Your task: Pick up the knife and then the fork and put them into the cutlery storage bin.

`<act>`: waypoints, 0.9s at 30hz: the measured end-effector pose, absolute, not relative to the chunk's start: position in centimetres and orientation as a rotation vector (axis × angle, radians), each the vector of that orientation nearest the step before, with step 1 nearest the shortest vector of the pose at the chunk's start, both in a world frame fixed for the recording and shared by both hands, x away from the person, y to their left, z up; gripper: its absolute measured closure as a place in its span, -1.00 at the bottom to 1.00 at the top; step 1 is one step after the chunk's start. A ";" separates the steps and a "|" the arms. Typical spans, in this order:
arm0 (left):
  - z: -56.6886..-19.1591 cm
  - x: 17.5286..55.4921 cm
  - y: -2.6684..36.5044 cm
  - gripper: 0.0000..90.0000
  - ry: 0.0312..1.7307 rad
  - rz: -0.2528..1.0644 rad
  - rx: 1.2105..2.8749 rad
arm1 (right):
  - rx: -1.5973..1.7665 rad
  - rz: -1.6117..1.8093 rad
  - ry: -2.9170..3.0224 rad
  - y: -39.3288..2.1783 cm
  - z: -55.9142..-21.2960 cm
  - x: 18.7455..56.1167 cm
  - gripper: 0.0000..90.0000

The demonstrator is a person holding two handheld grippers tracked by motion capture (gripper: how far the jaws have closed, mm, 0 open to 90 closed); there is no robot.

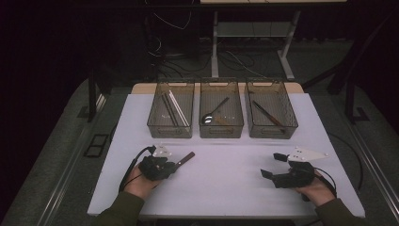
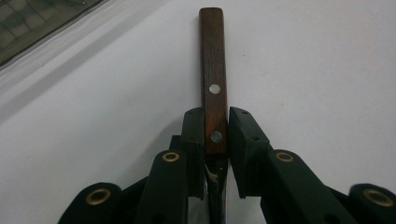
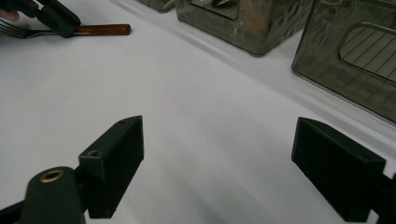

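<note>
A fork with a brown wooden handle [image 1: 187,157] lies on the white table [image 1: 226,193], left of centre. My left gripper [image 1: 175,165] is shut on it. In the left gripper view the two black pads of the left gripper [image 2: 216,123] sit against both sides of the handle [image 2: 212,56] near its metal end. The handle points away past the jaws. My right gripper [image 1: 272,165] rests at the right front of the table. Its jaws stand wide open with bare table between them [image 3: 217,163]. From the right gripper view the fork [image 3: 100,30] and the left gripper [image 3: 60,21] appear far off.
Three clear bins stand in a row at the back. The left bin [image 1: 169,129] holds chopsticks, the middle bin [image 1: 221,131] a spoon, the right bin [image 1: 272,132] a knife. Bare table lies between the two grippers and in front of the bins.
</note>
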State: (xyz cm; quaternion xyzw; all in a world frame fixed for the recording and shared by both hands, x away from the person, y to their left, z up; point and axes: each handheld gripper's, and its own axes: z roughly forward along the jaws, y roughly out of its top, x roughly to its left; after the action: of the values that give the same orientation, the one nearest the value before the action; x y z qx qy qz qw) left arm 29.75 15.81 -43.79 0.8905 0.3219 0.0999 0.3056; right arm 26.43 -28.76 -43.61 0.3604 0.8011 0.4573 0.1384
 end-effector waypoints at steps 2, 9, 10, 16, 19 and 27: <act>-43.8 29.8 15.8 0.70 0.849 0.259 2.359 | 1.045 1.321 2.326 -28.7 -43.7 26.5 -0.62; -43.7 30.1 15.9 0.70 0.846 0.236 2.365 | 1.037 1.336 2.338 -28.6 -43.7 26.5 -0.62; -43.6 30.1 15.9 0.70 0.848 0.233 2.370 | 1.035 1.340 2.336 -28.6 -43.7 26.5 -0.62; -43.0 30.1 15.3 0.70 0.788 0.203 2.362 | 1.023 1.355 2.342 -28.6 -43.6 26.6 -0.62; -42.6 30.0 14.9 0.71 0.758 0.186 2.353 | 0.994 1.359 2.381 -28.5 -43.4 26.7 -0.62; -40.7 29.8 13.3 0.71 0.652 0.161 2.320 | 0.929 1.379 2.476 -27.8 -41.9 27.4 -0.62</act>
State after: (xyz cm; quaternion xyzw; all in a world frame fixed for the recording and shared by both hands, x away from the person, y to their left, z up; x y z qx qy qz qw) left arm 29.77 13.29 -40.70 0.8979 0.2525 0.0625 0.3552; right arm 27.45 -27.80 -41.89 0.3104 0.8275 0.4610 0.0796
